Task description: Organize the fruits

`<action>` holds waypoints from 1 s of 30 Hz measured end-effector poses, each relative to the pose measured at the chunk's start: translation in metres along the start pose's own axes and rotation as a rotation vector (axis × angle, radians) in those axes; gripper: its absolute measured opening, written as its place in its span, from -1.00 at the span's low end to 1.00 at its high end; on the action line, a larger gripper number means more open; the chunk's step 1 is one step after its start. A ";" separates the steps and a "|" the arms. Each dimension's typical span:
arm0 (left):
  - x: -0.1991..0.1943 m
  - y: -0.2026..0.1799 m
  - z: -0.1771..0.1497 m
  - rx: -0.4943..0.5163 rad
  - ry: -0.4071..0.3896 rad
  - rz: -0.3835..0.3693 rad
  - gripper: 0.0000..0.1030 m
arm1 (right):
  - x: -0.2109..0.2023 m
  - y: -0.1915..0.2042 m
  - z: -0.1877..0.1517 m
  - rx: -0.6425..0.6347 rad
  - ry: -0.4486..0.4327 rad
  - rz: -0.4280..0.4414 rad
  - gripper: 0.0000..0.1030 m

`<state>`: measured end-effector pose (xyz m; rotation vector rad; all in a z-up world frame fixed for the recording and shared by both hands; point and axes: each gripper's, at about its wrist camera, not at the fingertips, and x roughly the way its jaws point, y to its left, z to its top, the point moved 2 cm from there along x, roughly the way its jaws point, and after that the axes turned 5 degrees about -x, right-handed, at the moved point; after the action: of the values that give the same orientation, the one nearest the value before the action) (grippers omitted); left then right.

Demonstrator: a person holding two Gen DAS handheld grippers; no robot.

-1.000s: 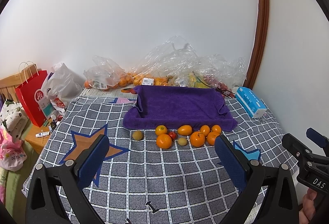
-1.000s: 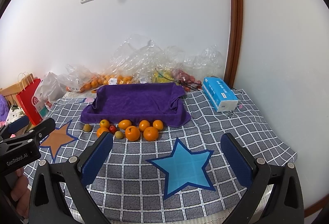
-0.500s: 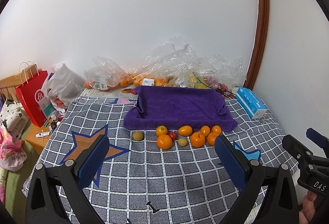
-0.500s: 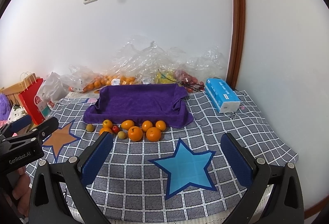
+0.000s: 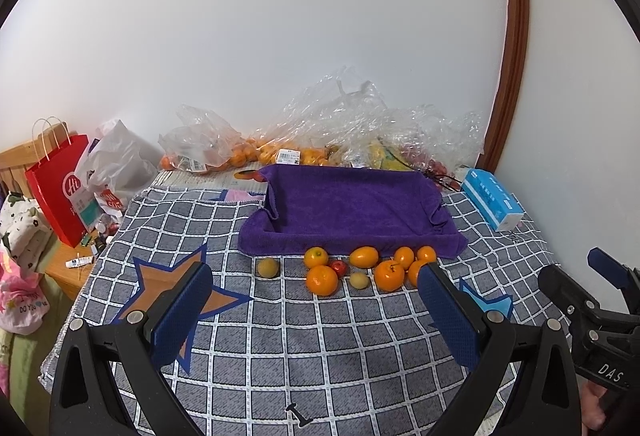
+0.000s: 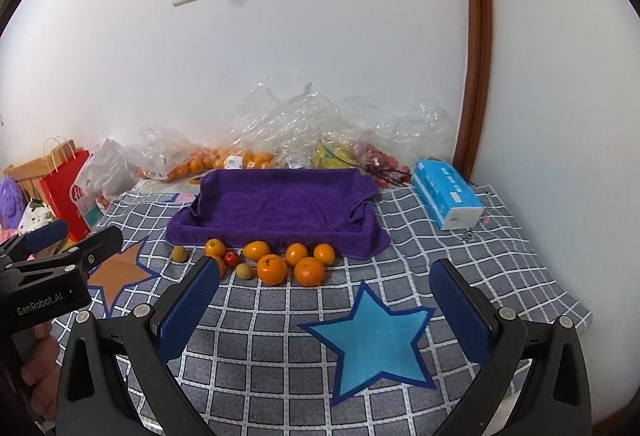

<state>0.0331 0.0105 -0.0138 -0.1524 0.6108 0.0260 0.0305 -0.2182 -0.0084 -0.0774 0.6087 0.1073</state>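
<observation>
Several loose fruits lie in a row on the checked cloth before a tray lined with a purple towel [image 5: 352, 204] [image 6: 280, 204]: oranges such as one [image 5: 321, 279] [image 6: 272, 269], a small red fruit [image 5: 339, 267] [image 6: 231, 258] and small yellow-green fruits such as one [image 5: 267, 267] [image 6: 179, 254]. The towel tray holds no fruit. My left gripper [image 5: 316, 300] is open and empty, a short way in front of the fruits. My right gripper [image 6: 324, 296] is open and empty, also in front of them.
Clear plastic bags of fruit [image 5: 280, 152] [image 6: 280, 152] are piled along the wall behind the tray. A blue tissue pack [image 5: 494, 198] [image 6: 448, 198] lies at the right. A red paper bag [image 5: 60, 188] [image 6: 70, 192] and clutter stand off the left edge.
Both grippers have moved slightly forward toward the fruits, which look a little nearer. Nothing was taken hold of or moved.
</observation>
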 end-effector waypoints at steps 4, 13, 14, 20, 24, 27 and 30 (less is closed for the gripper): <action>0.015 0.005 0.000 -0.018 0.014 0.003 0.99 | 0.017 0.000 0.000 0.009 -0.005 0.017 1.00; 0.057 0.018 -0.002 -0.024 0.075 0.033 0.99 | 0.070 -0.003 -0.001 0.020 0.057 0.035 1.00; 0.063 0.020 -0.002 -0.028 0.082 0.038 0.99 | 0.080 -0.004 -0.003 0.023 0.089 0.055 0.99; 0.103 0.035 -0.008 -0.054 0.144 0.039 0.94 | 0.127 -0.005 -0.021 0.025 0.190 0.085 0.80; 0.127 0.042 -0.015 -0.038 0.202 0.052 0.94 | 0.153 -0.001 -0.032 0.018 0.245 0.103 0.57; 0.138 0.051 -0.019 -0.045 0.219 0.066 0.91 | 0.170 0.002 -0.038 0.014 0.274 0.113 0.48; 0.147 0.061 -0.023 -0.051 0.233 0.064 0.90 | 0.183 0.003 -0.042 0.026 0.286 0.124 0.38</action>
<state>0.1362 0.0647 -0.1248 -0.1867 0.8475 0.0868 0.1557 -0.2054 -0.1476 -0.0301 0.9008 0.2107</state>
